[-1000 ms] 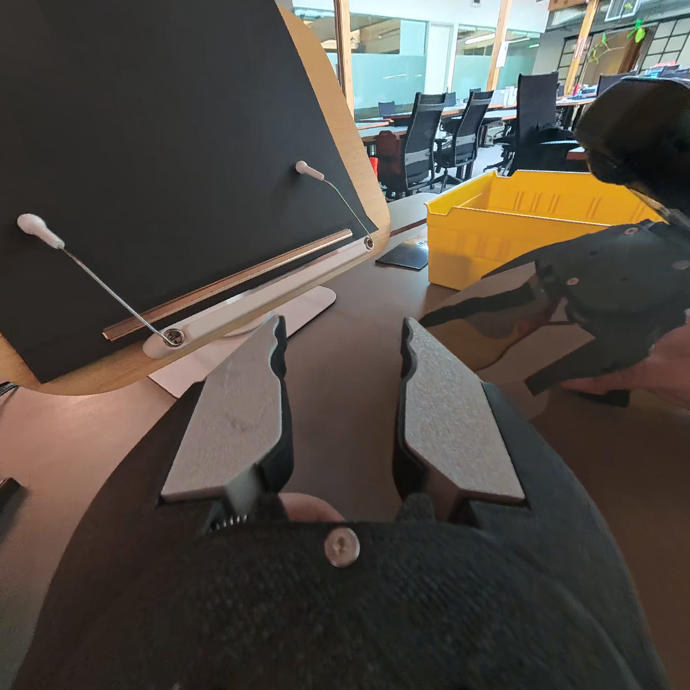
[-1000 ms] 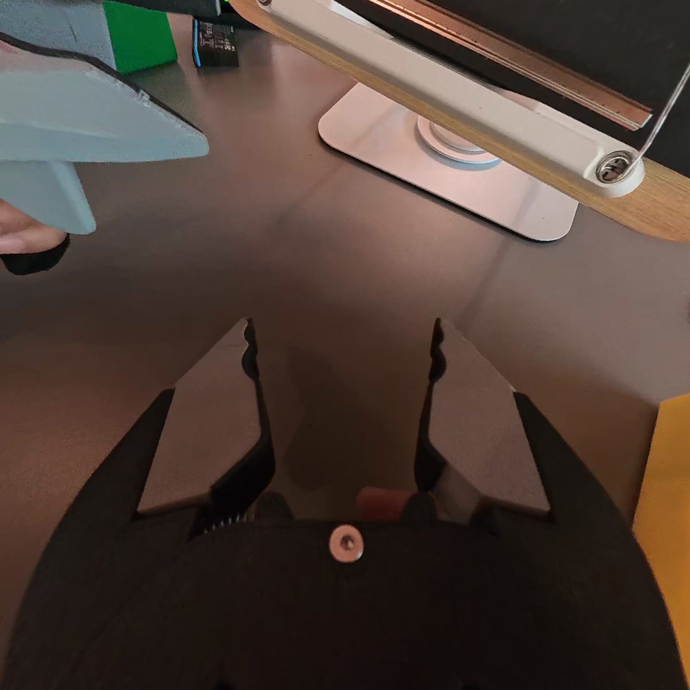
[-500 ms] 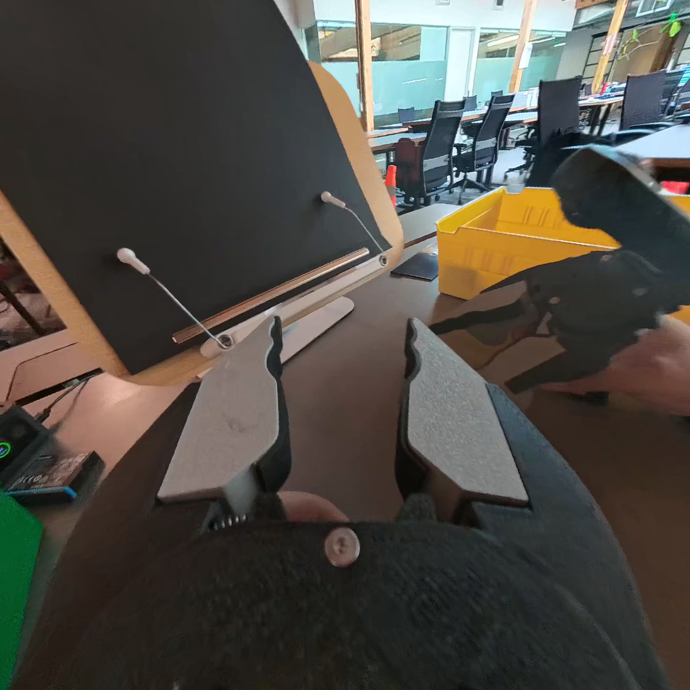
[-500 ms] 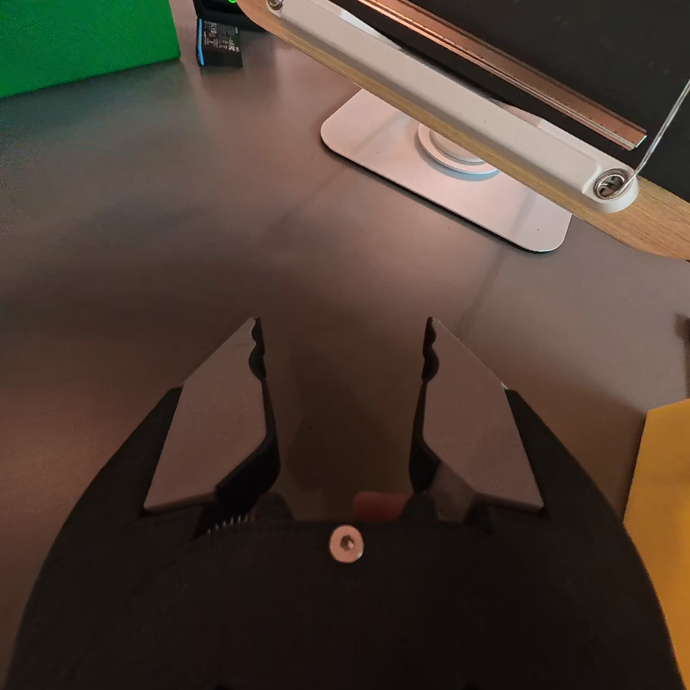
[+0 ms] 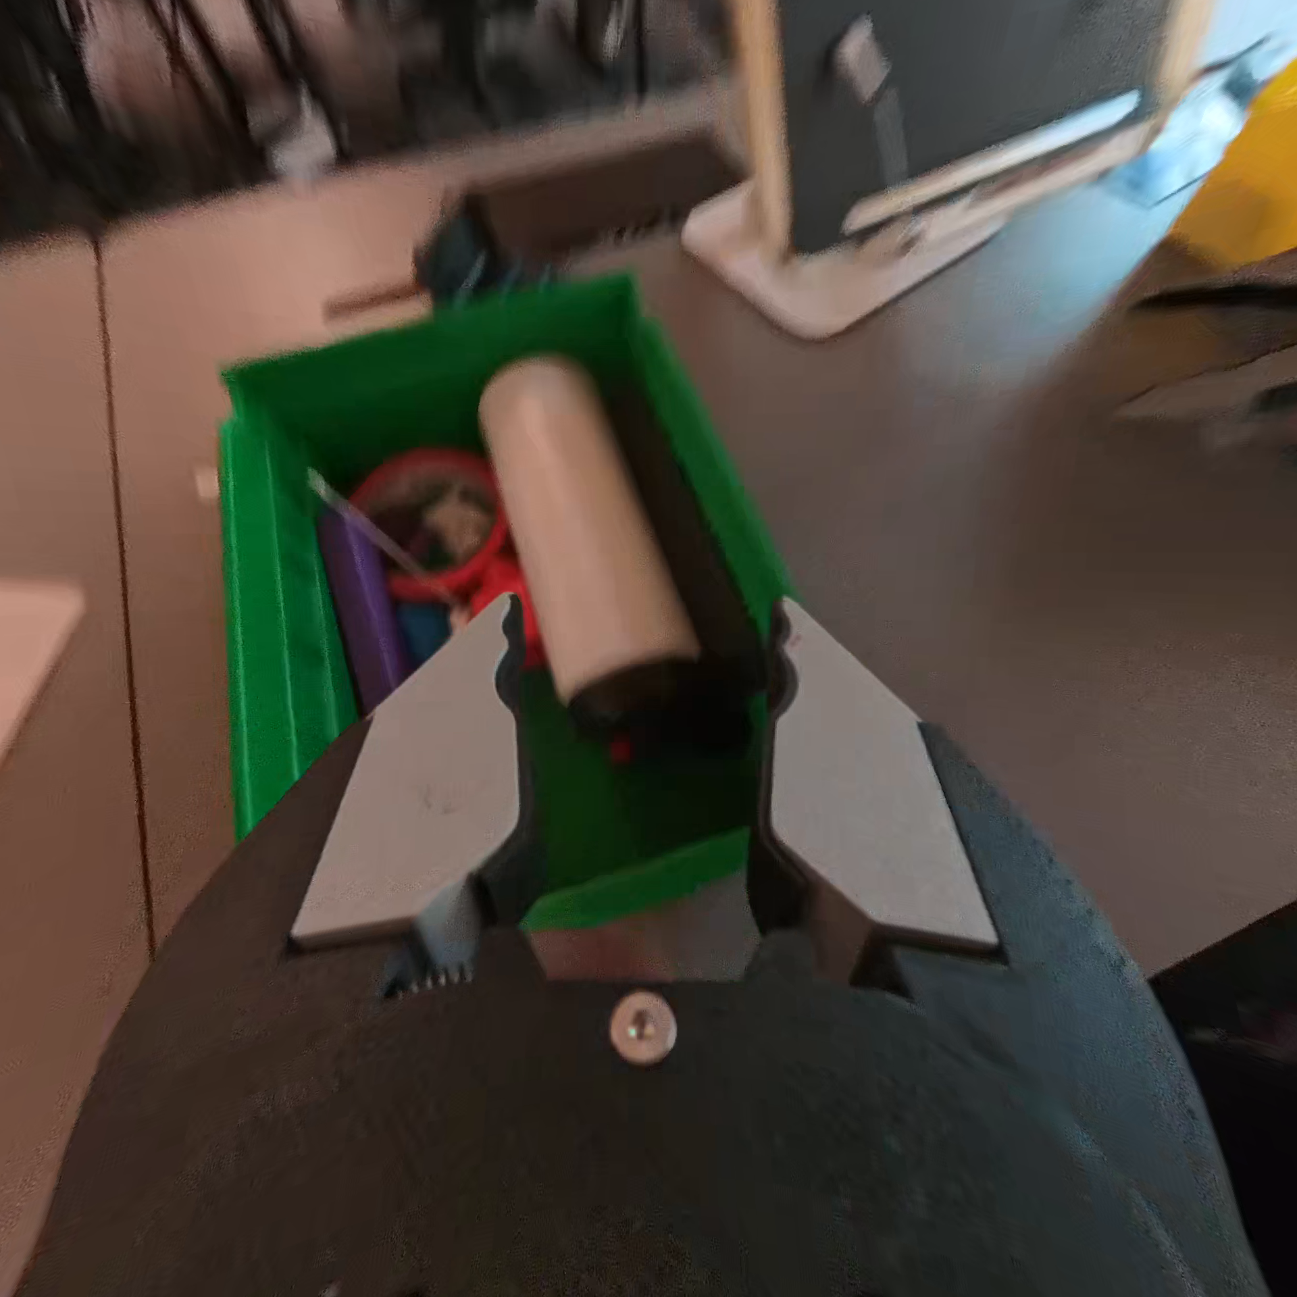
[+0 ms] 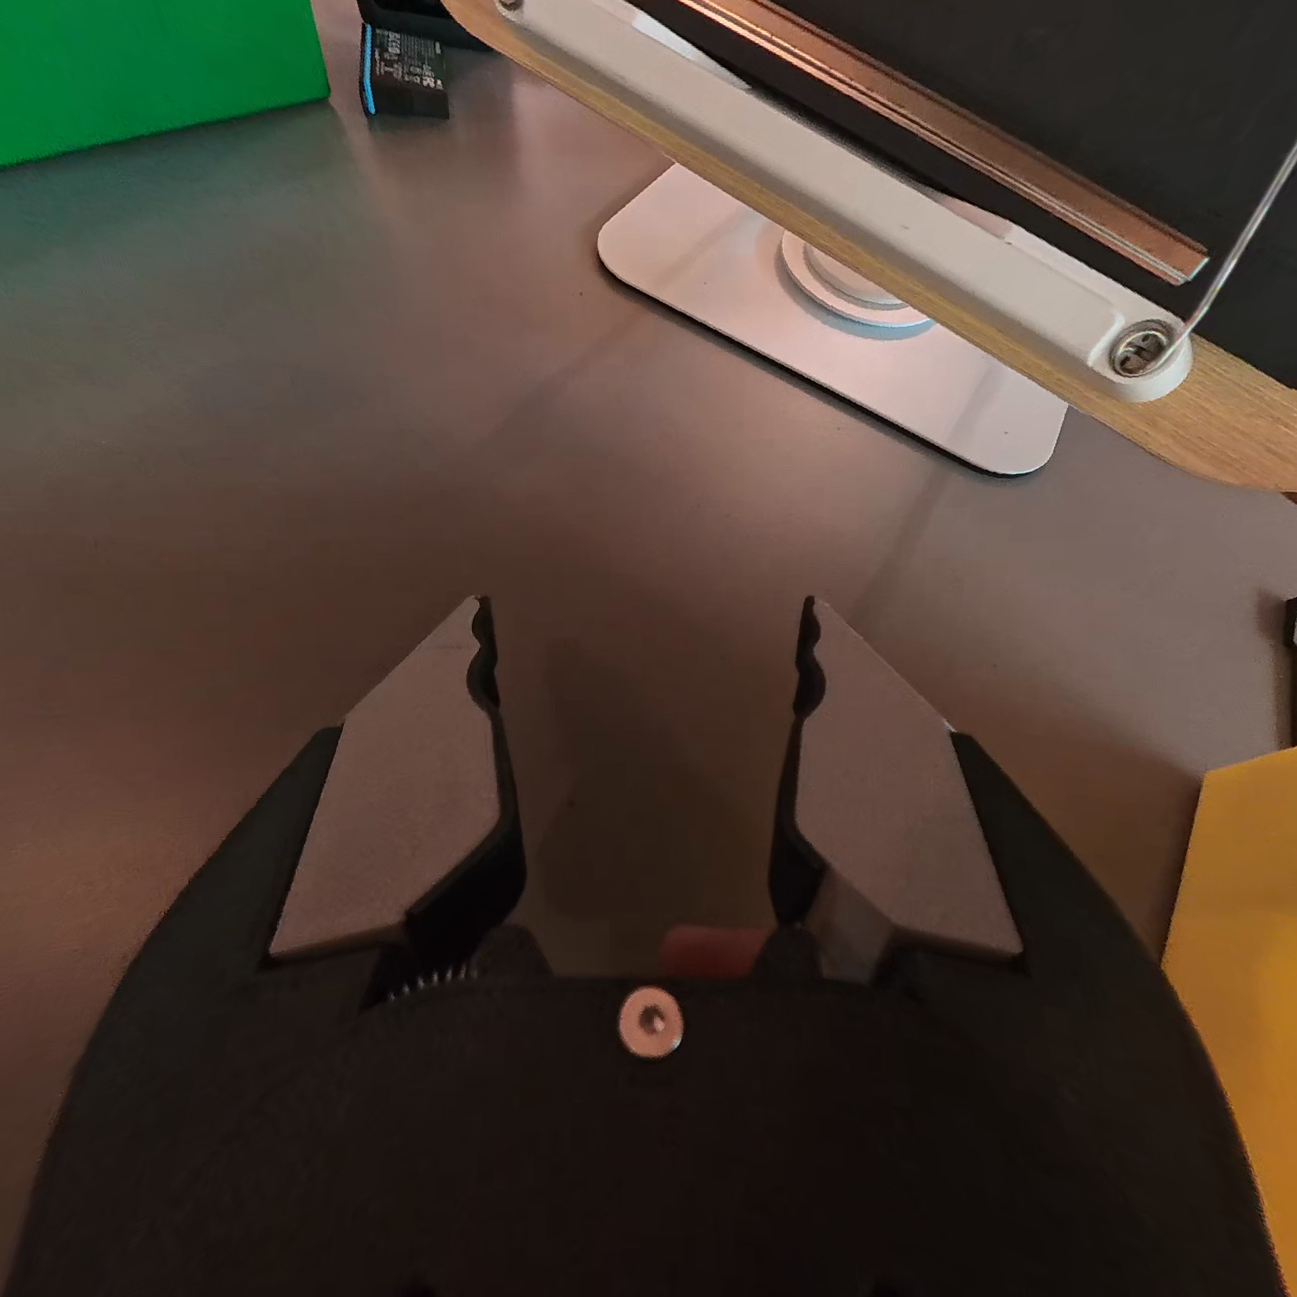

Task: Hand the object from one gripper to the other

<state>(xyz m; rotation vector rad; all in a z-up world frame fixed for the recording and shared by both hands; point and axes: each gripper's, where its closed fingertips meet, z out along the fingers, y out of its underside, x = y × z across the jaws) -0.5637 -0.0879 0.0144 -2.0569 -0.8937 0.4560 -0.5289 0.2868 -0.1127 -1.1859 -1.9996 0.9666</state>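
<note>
Brown table (image 6: 351,435) carries the whole setup. On it, in the right wrist view: a tilted board stand (image 6: 842,210) on a white base plate, a yellow bin (image 6: 1235,982) at the right edge, a green bin's outer wall at top left.

Left wrist view (motion-blurred): the green bin (image 5: 281,632) sits directly below and ahead of the left gripper (image 5: 642,617). Inside it lie a beige cylinder (image 5: 582,533) with a dark end, a red ring-shaped item (image 5: 428,519) and a purple piece (image 5: 358,582); finer identification is not possible through the blur.

Key relation: the beige cylinder is taken as the likely object to hand over. It lies ahead of the left gripper's tips, its dark near end falling between the two fingers in the picture, though depth is uncertain and no contact shows. Long axis runs roughly along the bin's length, away from the camera and leaning slightly left, far rounded end pointing toward the bin's back wall. That axis is close to the gripper's forward line, so a grasp probably needs the jaws to straddle the near end or turn across the body.

Left gripper: jaws wide apart, empty, clearly the nearer one.

Right gripper (image 6: 646,617): jaws wide apart, empty, over bare table well apart from the green bin.
</note>
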